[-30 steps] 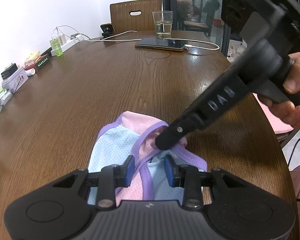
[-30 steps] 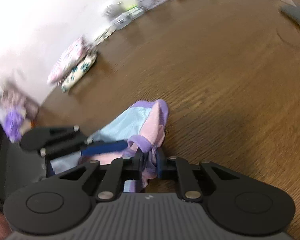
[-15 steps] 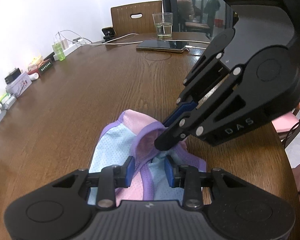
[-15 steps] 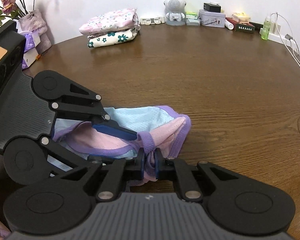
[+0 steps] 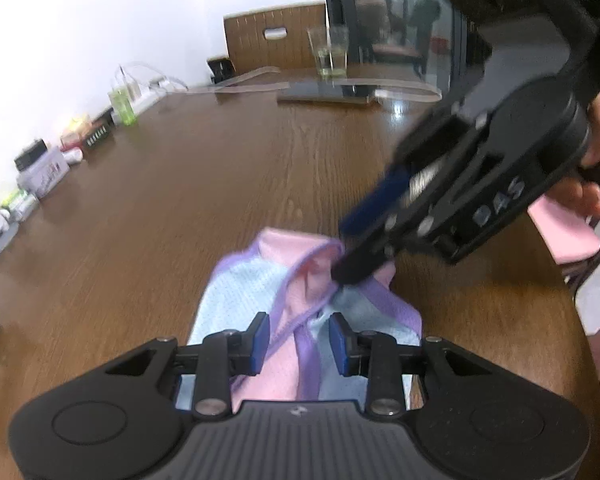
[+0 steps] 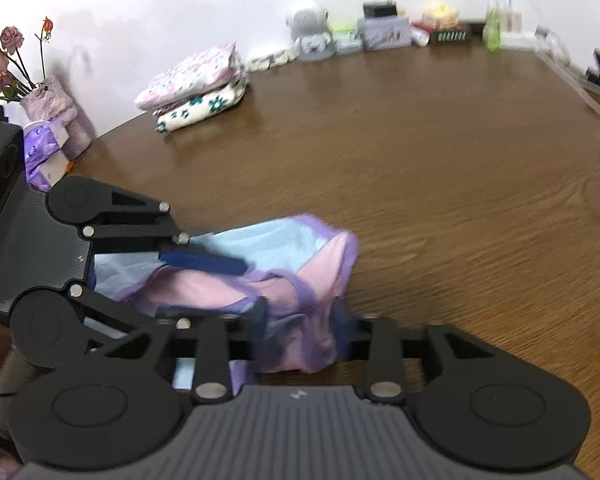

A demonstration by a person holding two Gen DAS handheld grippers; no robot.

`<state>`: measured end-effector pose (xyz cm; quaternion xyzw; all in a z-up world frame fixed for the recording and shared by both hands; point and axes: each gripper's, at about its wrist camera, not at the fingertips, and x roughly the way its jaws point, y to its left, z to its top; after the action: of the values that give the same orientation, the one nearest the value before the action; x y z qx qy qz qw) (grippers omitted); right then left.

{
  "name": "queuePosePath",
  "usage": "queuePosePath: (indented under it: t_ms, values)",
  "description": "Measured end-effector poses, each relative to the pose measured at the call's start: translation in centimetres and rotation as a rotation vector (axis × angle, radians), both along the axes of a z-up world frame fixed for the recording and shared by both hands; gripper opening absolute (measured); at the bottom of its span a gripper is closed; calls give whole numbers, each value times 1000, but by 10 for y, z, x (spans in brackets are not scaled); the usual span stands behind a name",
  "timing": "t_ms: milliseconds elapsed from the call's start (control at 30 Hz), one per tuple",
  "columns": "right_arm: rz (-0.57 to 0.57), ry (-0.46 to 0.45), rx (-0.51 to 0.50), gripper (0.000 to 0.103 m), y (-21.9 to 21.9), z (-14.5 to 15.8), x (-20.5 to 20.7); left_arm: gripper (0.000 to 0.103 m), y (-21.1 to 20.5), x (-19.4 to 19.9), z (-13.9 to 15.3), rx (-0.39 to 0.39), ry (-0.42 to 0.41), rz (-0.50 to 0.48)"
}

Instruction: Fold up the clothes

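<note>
On table [image 6: 440, 168] | L gripper [image 5: 299, 338] apart over garment [image 5: 240, 300] | R gripper [image 6: 300, 334] apart, straddling garment fold

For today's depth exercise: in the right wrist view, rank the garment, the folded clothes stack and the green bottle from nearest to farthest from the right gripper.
1. Garment, between the right gripper's fingers.
2. Folded clothes stack, far left by the wall.
3. Green bottle, far right corner.
</note>
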<state>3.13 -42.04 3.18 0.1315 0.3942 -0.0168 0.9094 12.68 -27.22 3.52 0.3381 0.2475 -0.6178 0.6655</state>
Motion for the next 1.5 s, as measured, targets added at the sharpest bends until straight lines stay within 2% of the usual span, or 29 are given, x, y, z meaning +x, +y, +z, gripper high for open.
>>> queuePosePath:
  t_ms: [67, 100, 200, 300, 467, 533, 567, 600, 767, 867, 1100, 1267, 1367, 1500]
  values:
    - [18, -15, -40, 61, -1, -4, 2, 28, 1, 2, -1, -5, 15, 0]
    - [26, -19, -41, 62, -2, -7, 4, 28, 2, 3, -1, -7, 23, 3]
    - [25, -11, 0, 62, -11, -18, 13, 28, 3, 4, -2, -10, 40, 11]
    - [-17, -49, 22, 61, -13, -22, 11, 28, 4, 6, -3, -13, 52, 20]
    - [-35, -111, -77, 56, 20, -29, -2, 28, 7, 6, -4, -29, 70, 47]
    - [-39, -123, -70, 38, 23, -30, -3, 28, 9, 7, -4, -36, 74, 56]
    - [-41, -129, -64, 18, 24, -30, -3, 28, 10, 7, -4, -39, 76, 59]
    - [-43, -134, -58, 12, 26, -31, -4, 28, 10, 6, -4, -41, 75, 62]
    - [-46, -144, -5, 7, 22, -29, -4, 28, 16, 3, 0, -39, 48, 68]
    - [-37, -171, -37, 7, 24, -18, -8, 28, 32, 3, 10, -49, 16, 96]
    - [40, -182, -289, 7, 48, 13, -9, 29, 101, 7, 37, -65, -26, 189]
    - [111, -186, -456, 7, 73, 32, -6, 30, 140, 8, 35, -60, 25, 194]
    - [179, -185, -534, 7, 100, 36, -1, 30, 142, 4, 29, -62, 31, 170]
    - [254, -179, -609, 7, 134, 40, 8, 29, 122, 1, 17, -53, 27, 138]
